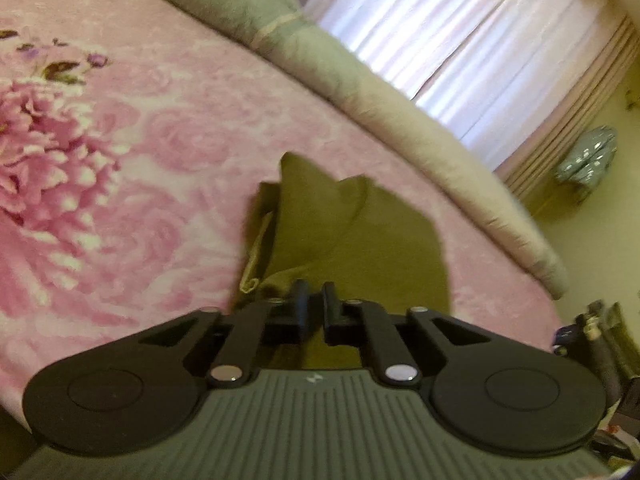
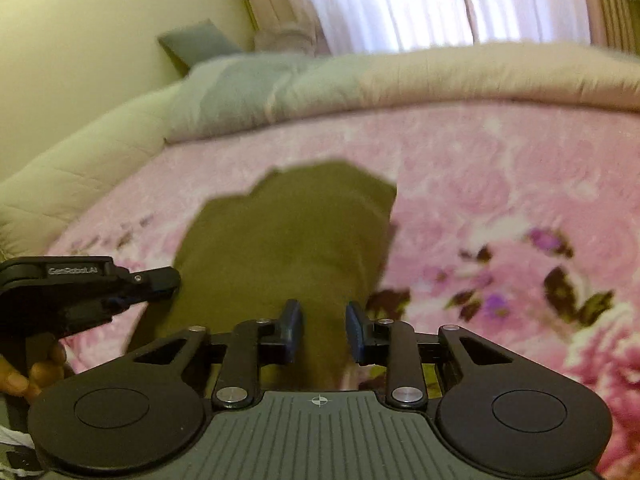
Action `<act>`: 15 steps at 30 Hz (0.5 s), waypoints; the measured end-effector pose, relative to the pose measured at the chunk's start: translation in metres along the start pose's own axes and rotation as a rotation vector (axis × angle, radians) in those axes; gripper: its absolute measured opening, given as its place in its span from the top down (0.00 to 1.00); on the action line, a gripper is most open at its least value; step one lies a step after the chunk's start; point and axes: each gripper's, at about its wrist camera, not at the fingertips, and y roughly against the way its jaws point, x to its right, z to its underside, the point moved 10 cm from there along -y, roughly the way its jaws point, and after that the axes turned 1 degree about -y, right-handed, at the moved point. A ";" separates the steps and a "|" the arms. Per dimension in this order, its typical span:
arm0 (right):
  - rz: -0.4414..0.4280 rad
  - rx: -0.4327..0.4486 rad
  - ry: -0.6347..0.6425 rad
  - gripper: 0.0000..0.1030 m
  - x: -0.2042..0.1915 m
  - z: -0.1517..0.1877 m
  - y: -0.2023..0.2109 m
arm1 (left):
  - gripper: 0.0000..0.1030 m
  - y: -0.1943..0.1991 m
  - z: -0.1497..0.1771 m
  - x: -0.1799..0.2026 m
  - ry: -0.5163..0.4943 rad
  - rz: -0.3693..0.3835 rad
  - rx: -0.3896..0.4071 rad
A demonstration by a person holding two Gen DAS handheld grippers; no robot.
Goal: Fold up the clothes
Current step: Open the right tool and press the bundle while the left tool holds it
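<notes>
Left wrist view: one olive garment (image 1: 352,240) is seen on the pink floral blanket (image 1: 140,152) of the bed, lying at 12 o'clock from the left gripper (image 1: 316,300). Its two fingers are nearly closed, with only a narrow gap between them, and olive cloth fills that gap; whether the cloth is actually pinched cannot be told. One rolled beige-and-grey duvet (image 1: 360,80) is noted along the bed's far edge, and one white curtain (image 1: 460,32) behind it.

Right wrist view: the same single garment (image 2: 288,232) is seen at 12 o'clock from the right gripper (image 2: 324,332). Its two blue-padded fingers stand apart, open, with the cloth below and between them. The left gripper (image 2: 156,278) is recorded at 9 o'clock, touching the garment's edge, with a hand (image 2: 28,376) on its handle. All detail is blurred.
</notes>
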 end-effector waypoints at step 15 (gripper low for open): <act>-0.089 -0.051 -0.465 0.21 0.068 0.025 0.066 | 0.63 0.077 0.069 0.002 0.389 0.095 -0.050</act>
